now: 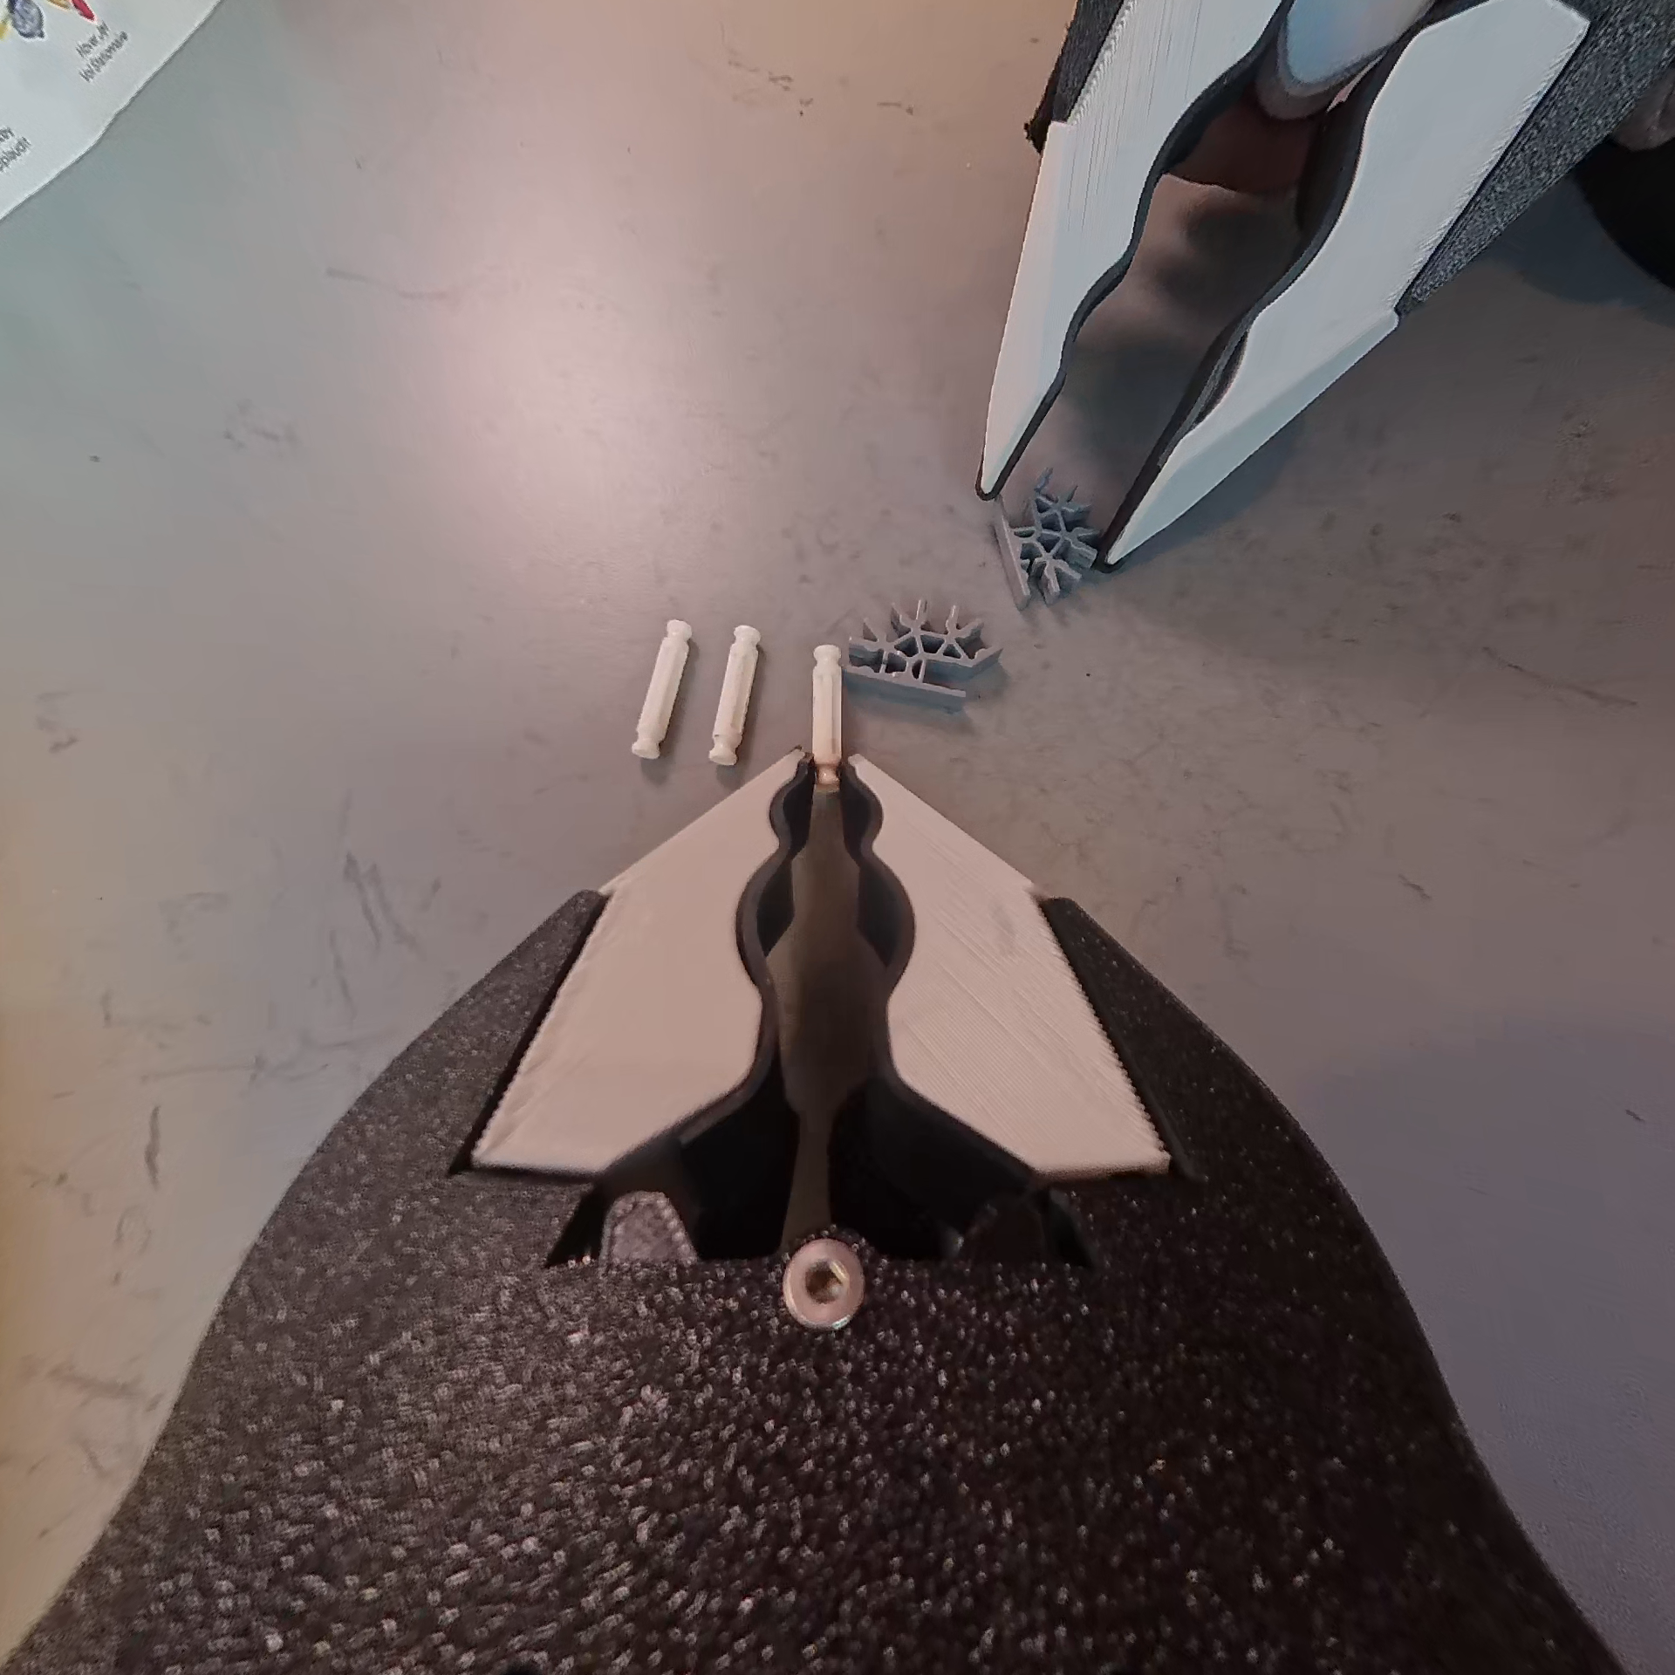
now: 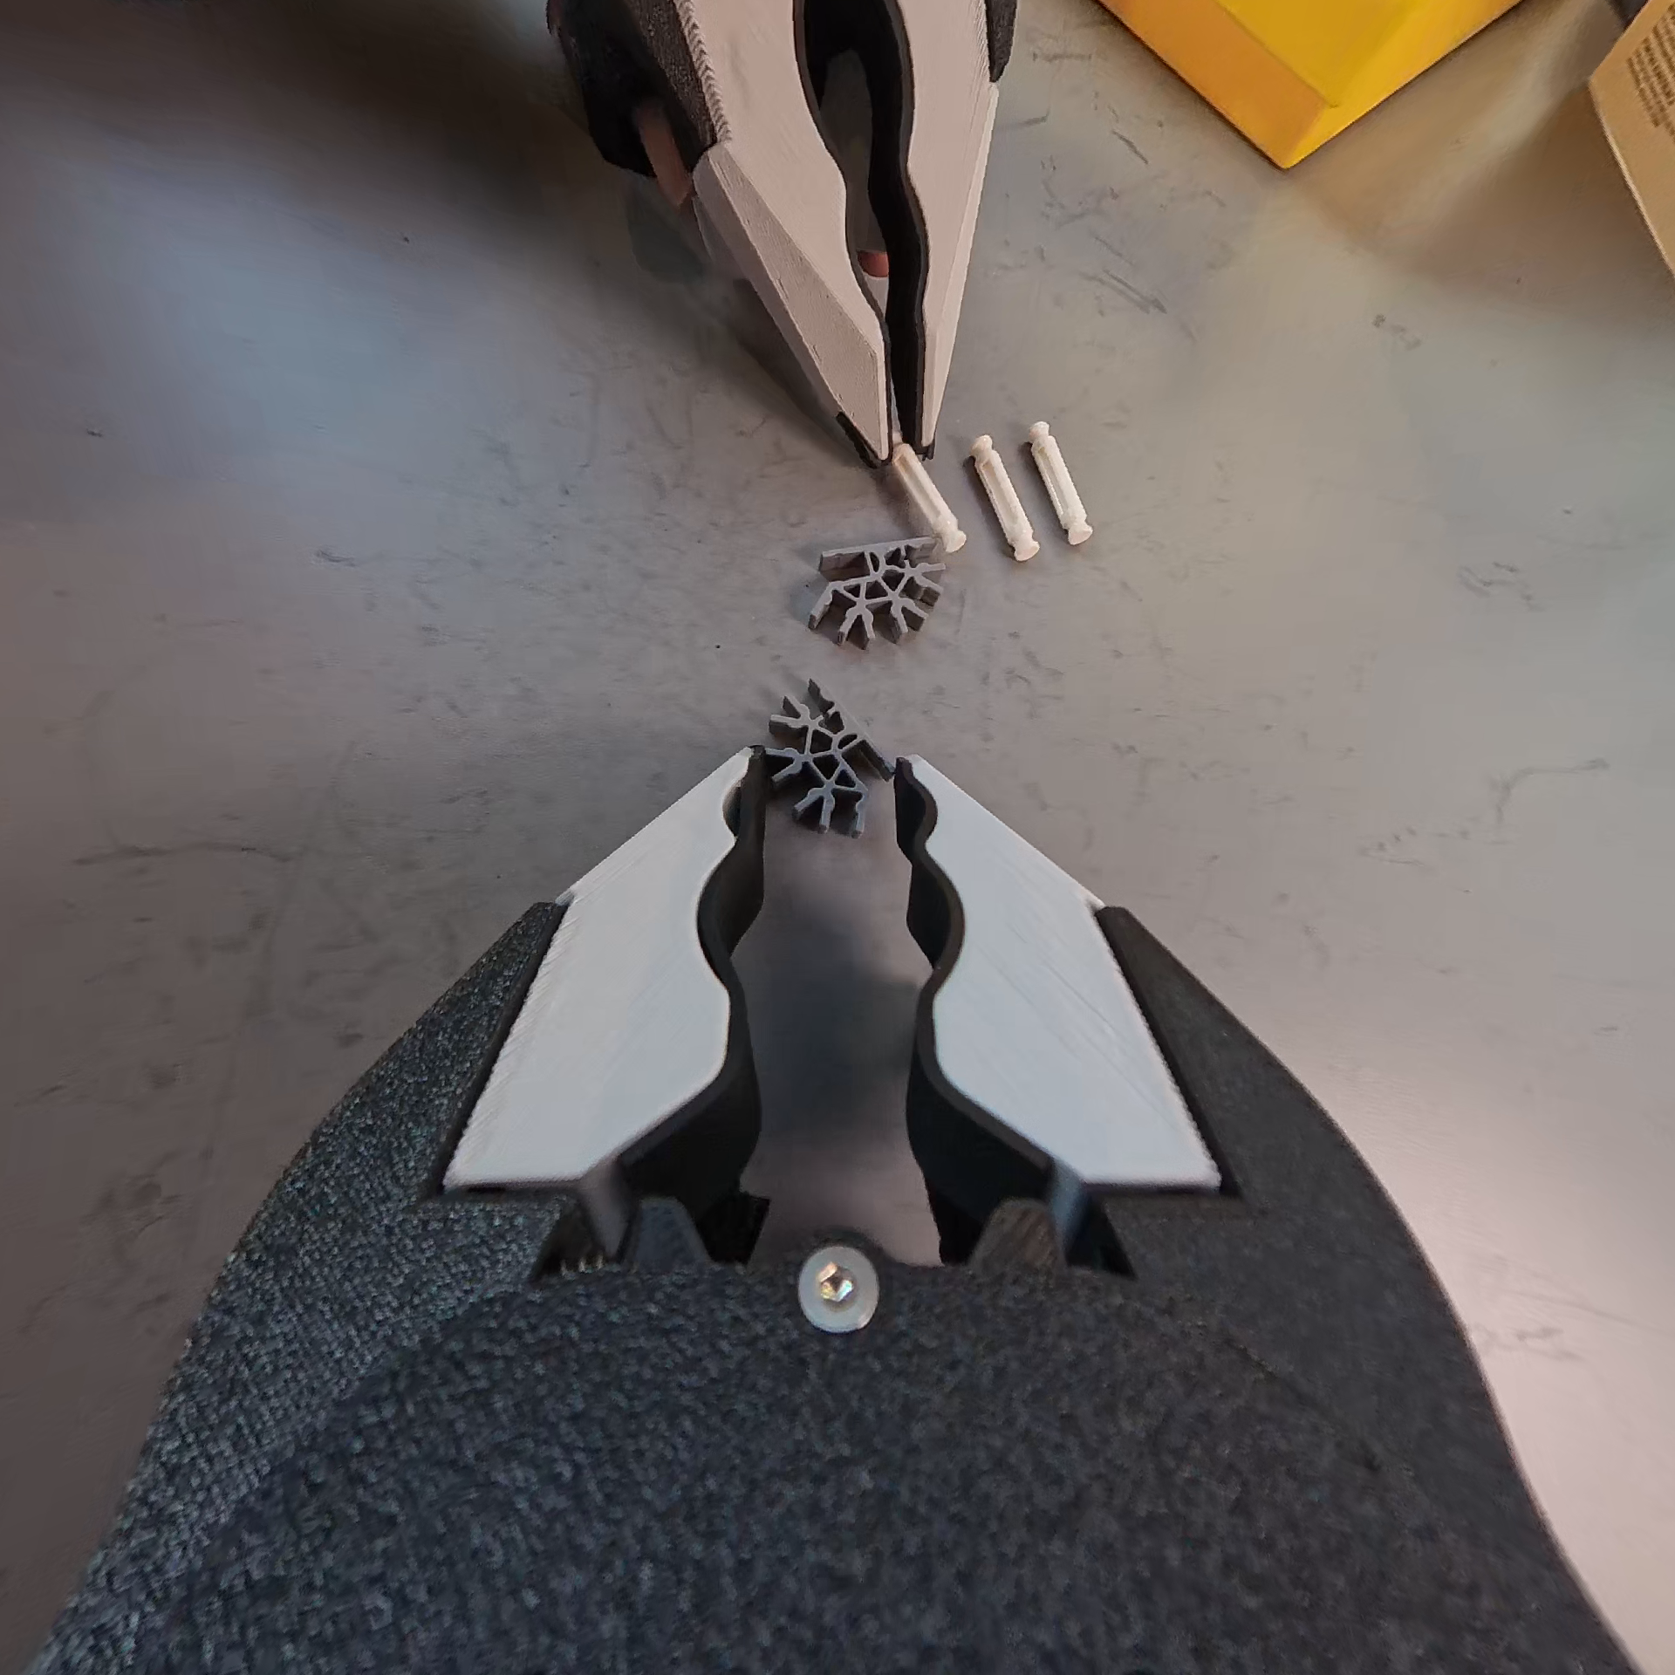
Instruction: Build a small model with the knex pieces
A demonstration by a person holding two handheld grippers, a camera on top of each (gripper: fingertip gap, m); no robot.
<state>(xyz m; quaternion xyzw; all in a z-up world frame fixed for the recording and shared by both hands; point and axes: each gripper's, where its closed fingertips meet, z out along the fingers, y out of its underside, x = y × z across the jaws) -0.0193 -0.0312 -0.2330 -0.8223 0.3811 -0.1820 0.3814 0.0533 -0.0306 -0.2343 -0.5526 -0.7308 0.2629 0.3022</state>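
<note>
Two grippers are working on the desk [image 1: 453,408]: the left gripper [image 1: 823,766] is pinching a white peg [image 1: 825,702], while the right gripper [image 2: 820,770], spread wide, is straddling a grey connector [image 2: 823,761]

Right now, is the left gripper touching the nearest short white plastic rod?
Touching: in the left wrist view the left gripper has its fingertips pinched on the white rod's near end.

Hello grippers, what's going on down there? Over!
Left hand-held gripper shut on white rod. Right hand-held gripper open around grey connector, not pinching. Second connector and two loose rods lie between.
</note>
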